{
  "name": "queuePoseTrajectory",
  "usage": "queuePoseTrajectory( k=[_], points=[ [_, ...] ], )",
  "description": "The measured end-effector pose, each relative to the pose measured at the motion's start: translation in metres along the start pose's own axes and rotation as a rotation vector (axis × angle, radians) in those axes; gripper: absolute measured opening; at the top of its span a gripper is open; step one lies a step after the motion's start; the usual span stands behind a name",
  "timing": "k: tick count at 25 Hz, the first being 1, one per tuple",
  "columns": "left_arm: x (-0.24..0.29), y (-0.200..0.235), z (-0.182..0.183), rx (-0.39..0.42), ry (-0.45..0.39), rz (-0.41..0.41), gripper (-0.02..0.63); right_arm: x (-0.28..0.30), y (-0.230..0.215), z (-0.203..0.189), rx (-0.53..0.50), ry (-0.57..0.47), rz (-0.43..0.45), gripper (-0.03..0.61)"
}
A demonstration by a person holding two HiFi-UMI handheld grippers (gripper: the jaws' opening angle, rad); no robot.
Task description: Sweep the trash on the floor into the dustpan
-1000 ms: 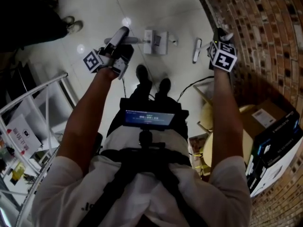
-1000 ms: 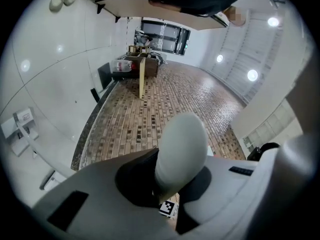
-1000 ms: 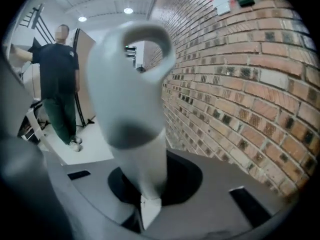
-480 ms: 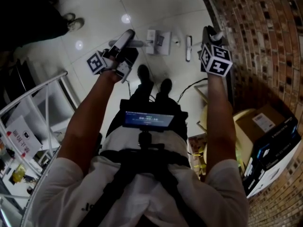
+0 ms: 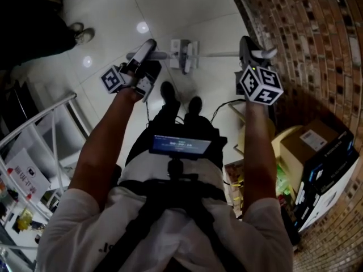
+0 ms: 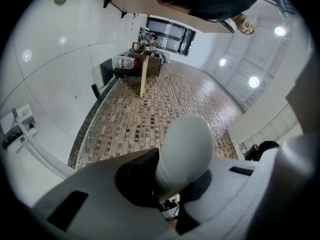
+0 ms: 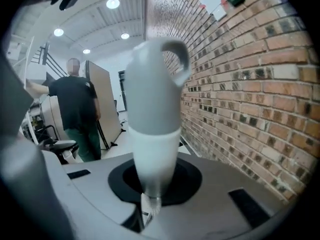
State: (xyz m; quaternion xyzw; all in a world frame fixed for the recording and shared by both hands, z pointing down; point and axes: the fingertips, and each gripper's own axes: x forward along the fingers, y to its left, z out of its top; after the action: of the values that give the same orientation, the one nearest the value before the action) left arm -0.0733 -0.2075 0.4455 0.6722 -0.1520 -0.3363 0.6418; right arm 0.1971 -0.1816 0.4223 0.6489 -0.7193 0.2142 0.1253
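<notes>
My left gripper [image 5: 146, 51] is shut on a pale, round-ended handle [image 6: 184, 149], which runs down to a white dustpan [image 5: 184, 52] standing on the tiled floor ahead of my feet. My right gripper [image 5: 247, 45] holds a grey broom handle [image 7: 152, 99] with a hanging loop at its top; its jaws are closing on it. Near the brick wall, a thin pale bar [image 5: 218, 54] stretches across the floor from the dustpan towards the right gripper. I cannot make out any loose trash on the floor.
A brick wall [image 5: 306, 50] curves along the right, with cardboard boxes [image 5: 309, 143] and a black-and-white carton [image 5: 334, 174] at its foot. A white railing [image 5: 51, 123] stands at the left. Another person's shoes [image 5: 79, 35] are at far left; a person [image 7: 75, 109] stands further off.
My right gripper has shifted left and risen with the broom handle. The pale bar on the floor has swung from lengthwise to crosswise, reaching towards the dustpan. The left gripper stays put.
</notes>
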Motion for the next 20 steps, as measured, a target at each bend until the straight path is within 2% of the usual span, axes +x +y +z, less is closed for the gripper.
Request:
queuePoseTrajectory(
  k=[8,16,20],
  points=[
    [0.019,-0.013,-0.006,0.031,0.01,-0.06,0.018,-0.041,-0.041,0.021,-0.091,-0.019,-0.119,0.02],
    [0.059,-0.006,-0.036,0.035,0.014,-0.068,0.018,-0.039,-0.078,0.019,-0.226,0.047,-0.147,0.02],
    [0.089,0.005,-0.062,0.025,0.024,-0.072,0.018,-0.03,-0.099,0.015,-0.226,0.076,-0.154,0.02]
  ],
)
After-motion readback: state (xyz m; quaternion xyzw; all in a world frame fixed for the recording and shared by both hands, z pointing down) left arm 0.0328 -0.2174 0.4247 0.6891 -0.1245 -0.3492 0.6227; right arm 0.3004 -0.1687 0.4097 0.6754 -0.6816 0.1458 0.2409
